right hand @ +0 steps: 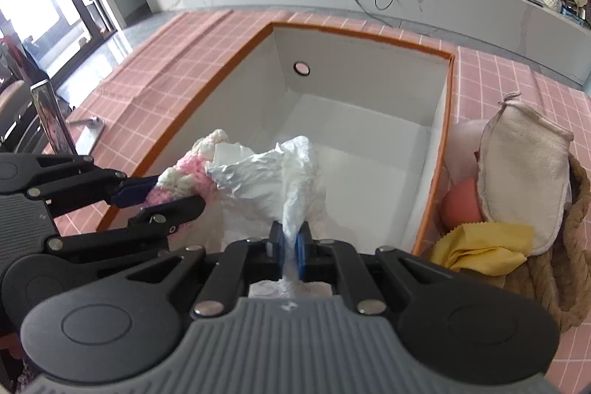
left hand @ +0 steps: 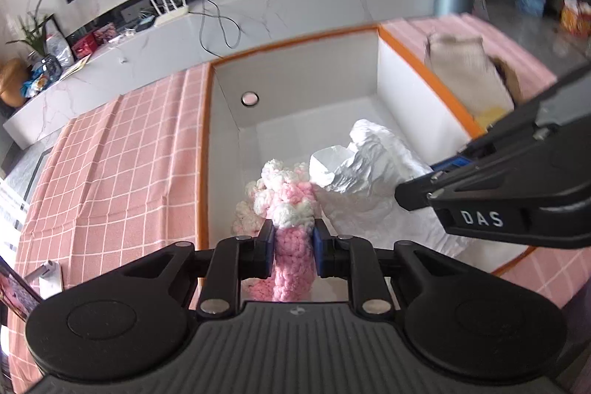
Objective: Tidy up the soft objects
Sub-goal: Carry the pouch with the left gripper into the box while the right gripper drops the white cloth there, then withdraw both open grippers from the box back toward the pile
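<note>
My left gripper (left hand: 293, 239) is shut on a pink and white fluffy knitted piece (left hand: 288, 198) and holds it over the near left part of the white box with an orange rim (left hand: 295, 43). My right gripper (right hand: 290, 242) is shut on a crumpled white cloth (right hand: 273, 172) and holds it over the same box (right hand: 362, 43). The two soft pieces touch each other. The right gripper also shows at the right of the left wrist view (left hand: 417, 196), and the left gripper at the left of the right wrist view (right hand: 162, 192). The white cloth shows in the left wrist view (left hand: 369, 165).
A woven rope basket (right hand: 569, 268) right of the box holds a cream mitt (right hand: 517, 180), a yellow cloth (right hand: 484, 246) and a peach-coloured item (right hand: 461, 205). A pink checked tablecloth (left hand: 110, 154) covers the table. A phone on a stand (right hand: 51, 120) is at the left.
</note>
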### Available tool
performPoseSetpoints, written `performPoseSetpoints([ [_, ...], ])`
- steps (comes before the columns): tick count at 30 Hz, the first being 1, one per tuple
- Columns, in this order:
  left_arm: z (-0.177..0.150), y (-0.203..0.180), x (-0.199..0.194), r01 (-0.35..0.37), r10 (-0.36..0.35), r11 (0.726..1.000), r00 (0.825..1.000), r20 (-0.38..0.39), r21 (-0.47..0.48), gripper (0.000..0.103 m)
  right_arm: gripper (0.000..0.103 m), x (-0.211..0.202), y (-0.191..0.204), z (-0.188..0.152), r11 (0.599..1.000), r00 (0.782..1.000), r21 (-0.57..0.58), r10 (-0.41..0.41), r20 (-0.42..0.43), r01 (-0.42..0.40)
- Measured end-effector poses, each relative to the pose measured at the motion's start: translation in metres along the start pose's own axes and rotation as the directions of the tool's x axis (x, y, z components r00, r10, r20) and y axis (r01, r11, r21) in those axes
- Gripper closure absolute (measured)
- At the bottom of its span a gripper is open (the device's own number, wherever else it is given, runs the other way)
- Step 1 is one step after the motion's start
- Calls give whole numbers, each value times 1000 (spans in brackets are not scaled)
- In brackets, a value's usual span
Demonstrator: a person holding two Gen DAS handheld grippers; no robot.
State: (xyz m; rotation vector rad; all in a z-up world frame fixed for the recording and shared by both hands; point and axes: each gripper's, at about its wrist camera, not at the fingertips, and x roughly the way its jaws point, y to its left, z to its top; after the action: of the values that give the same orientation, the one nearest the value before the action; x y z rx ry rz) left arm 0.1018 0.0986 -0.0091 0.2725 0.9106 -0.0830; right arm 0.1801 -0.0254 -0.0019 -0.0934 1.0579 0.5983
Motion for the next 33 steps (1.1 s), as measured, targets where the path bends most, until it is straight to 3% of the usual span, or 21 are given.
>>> performPoseSetpoints([
  [4, -1, -1, 15, 11, -6, 997, 998, -67, 75, 80, 99, 22, -3, 3, 999, 996, -35, 6, -91, -10],
  [9, 1, -2, 27, 24, -10, 995, 989, -146, 95, 79, 99, 40, 5, 5, 994, 986, -109, -17, -165, -1],
  [19, 5, -3, 34, -5, 22, 996, 983, -184, 94, 69, 95, 62, 5, 7, 991, 971, -133, -52, -234, 21],
  [20, 5, -3, 34, -3, 20, 996, 983, -184, 91, 67, 87, 62, 3, 7, 991, 971, -131, -56, -234, 26],
  [22, 6, -2, 34, -3, 19, 996, 984, -180, 88, 63, 82, 61, 4, 6, 989, 975, -142, -66, -213, 36],
  [24, 6, -2, 33, -42, 58, 995, 984, -169, 96, 39, 82, 56, 5, 4, 985, 979, -167, -84, -186, 53],
  [25, 6, -1, 31, -53, 68, 993, 986, -155, 102, 36, 82, 51, 6, 3, 983, 981, -176, -90, -172, 59],
  [30, 10, 5, 17, -53, 61, 997, 990, -126, 60, 33, 73, 31, 5, 5, 976, 989, -204, -99, -110, 75],
  [33, 14, 7, 7, -68, 73, 997, 992, -104, 46, 30, 59, 15, 7, 5, 962, 990, -246, -131, -51, 114],
])
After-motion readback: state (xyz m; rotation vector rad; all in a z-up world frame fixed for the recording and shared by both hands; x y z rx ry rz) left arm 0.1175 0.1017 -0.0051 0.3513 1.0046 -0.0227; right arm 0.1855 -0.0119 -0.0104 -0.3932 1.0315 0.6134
